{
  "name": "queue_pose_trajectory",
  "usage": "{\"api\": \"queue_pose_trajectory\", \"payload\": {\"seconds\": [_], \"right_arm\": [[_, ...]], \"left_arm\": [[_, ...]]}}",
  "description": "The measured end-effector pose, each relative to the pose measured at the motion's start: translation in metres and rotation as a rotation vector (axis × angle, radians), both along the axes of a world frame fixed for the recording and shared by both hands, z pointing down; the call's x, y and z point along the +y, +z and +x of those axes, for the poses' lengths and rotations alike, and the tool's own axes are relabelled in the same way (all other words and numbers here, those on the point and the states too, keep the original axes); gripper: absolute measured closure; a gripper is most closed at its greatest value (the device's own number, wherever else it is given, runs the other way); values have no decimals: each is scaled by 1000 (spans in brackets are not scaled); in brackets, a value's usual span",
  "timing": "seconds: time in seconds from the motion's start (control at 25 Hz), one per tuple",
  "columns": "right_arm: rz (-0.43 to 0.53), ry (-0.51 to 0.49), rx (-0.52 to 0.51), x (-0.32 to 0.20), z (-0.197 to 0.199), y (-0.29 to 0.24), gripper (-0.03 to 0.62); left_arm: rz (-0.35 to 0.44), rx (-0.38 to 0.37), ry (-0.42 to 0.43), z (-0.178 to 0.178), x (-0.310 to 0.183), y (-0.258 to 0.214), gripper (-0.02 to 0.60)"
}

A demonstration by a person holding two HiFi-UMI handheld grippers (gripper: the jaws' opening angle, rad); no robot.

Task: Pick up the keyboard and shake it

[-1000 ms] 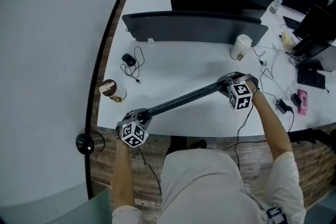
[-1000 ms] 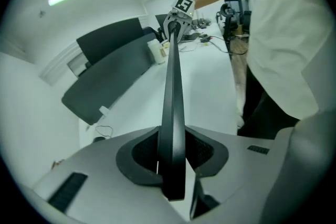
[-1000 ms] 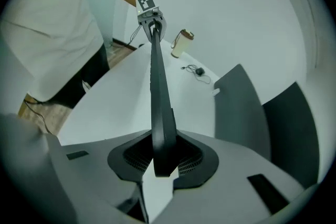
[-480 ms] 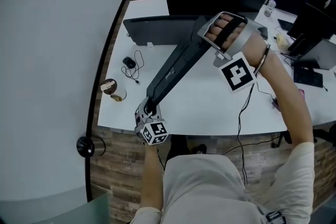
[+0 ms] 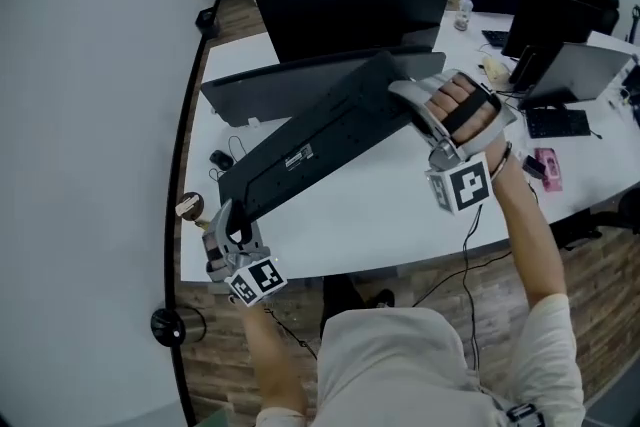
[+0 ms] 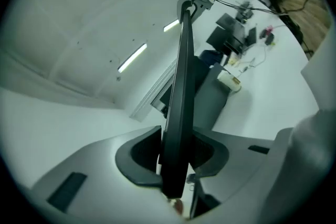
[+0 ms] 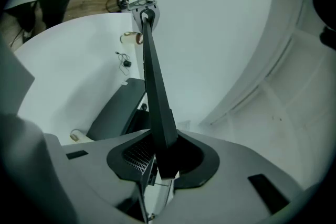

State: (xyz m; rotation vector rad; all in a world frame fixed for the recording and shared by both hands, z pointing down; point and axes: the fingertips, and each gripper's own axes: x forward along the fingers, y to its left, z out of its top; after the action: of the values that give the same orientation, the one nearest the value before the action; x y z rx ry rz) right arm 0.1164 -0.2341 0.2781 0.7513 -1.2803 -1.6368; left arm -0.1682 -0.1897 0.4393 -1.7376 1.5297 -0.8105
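The keyboard (image 5: 320, 140) is being held clear above the worktop (image 5: 400, 215), its long axis running between the left tongs (image 5: 232, 220), clamped on one end, and the right tongs (image 5: 405, 100), clamped on the other.

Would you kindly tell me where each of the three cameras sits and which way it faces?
Head view: on the person's head, facing steeply down at the white desk; torso, forearms, left gripper and right gripper show, clamping the long black keyboard.
Left gripper view: on the left gripper, facing along the keyboard towards the right gripper; own jaws show.
Right gripper view: mirrored, facing the left gripper.
Shared: both gripper views see the keyboard edge-on.
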Motion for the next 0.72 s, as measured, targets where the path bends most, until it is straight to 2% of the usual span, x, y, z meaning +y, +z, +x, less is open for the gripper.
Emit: {"api": "queue_pose_trajectory", "payload": {"seconds": [0.2,0.32,0.4,0.48,0.56,0.64,0.72], "right_arm": [[-96,184,-369,12,83,84,476],[-164,251,-578,28,99,131,476],[-208,278,-681,37,97,157,477],[-261,292,-741,40,91,179,477],[-295,292,-746,40,87,192,477],[-273,283,-720,38,88,183,477],[-189,272,-685,32,96,149,477]], "left_arm": [[-17,-444,216,40,-20,-47,466],[-24,-671,318,58,-20,-70,471],[-46,-786,373,63,-21,-78,472],[-88,-858,413,64,-25,-80,474],[-120,-885,421,64,-29,-78,474],[-100,-869,394,63,-31,-80,474],[-23,-815,346,63,-29,-92,476]]}}
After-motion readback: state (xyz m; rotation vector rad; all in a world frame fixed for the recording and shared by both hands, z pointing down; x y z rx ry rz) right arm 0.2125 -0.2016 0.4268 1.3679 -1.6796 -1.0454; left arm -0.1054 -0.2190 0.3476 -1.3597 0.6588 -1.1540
